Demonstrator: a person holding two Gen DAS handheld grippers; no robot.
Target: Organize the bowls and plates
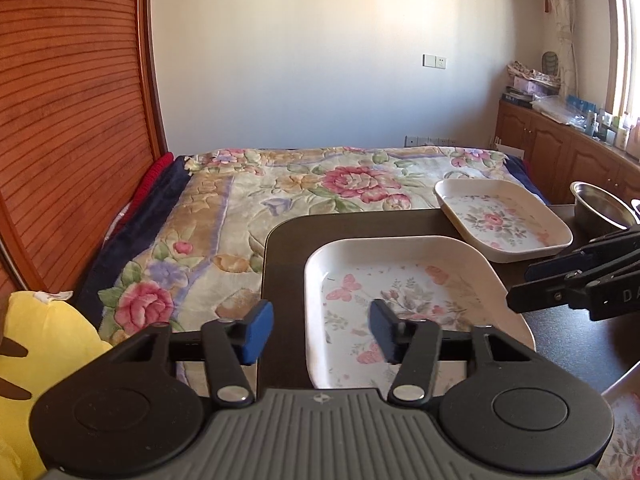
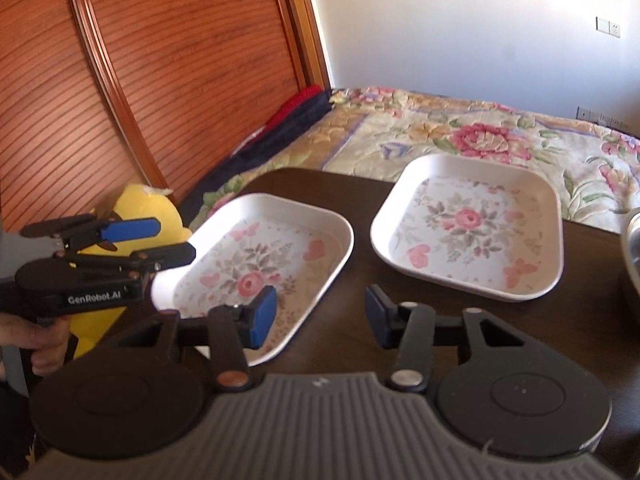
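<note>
Two white rectangular plates with pink flower prints lie on a dark table (image 2: pixel 352 320). The near plate (image 1: pixel 400 300) (image 2: pixel 256 264) lies at the table's left side. The far plate (image 1: pixel 500 216) (image 2: pixel 468 224) lies to its right. A steel bowl (image 1: pixel 600 208) (image 2: pixel 632 248) stands at the right edge. My left gripper (image 1: pixel 320 332) (image 2: pixel 160 240) is open and empty, straddling the near plate's left rim. My right gripper (image 2: pixel 316 316) (image 1: pixel 532 284) is open and empty, low over the table by the near plate's right corner.
A bed with a floral blanket (image 1: pixel 280 200) lies beyond the table. A wooden headboard (image 1: pixel 68 140) stands at the left, with a yellow plush toy (image 1: pixel 36 352) below it. Part of another floral dish (image 1: pixel 624 432) shows at the bottom right. Wooden cabinets (image 1: pixel 560 152) line the right wall.
</note>
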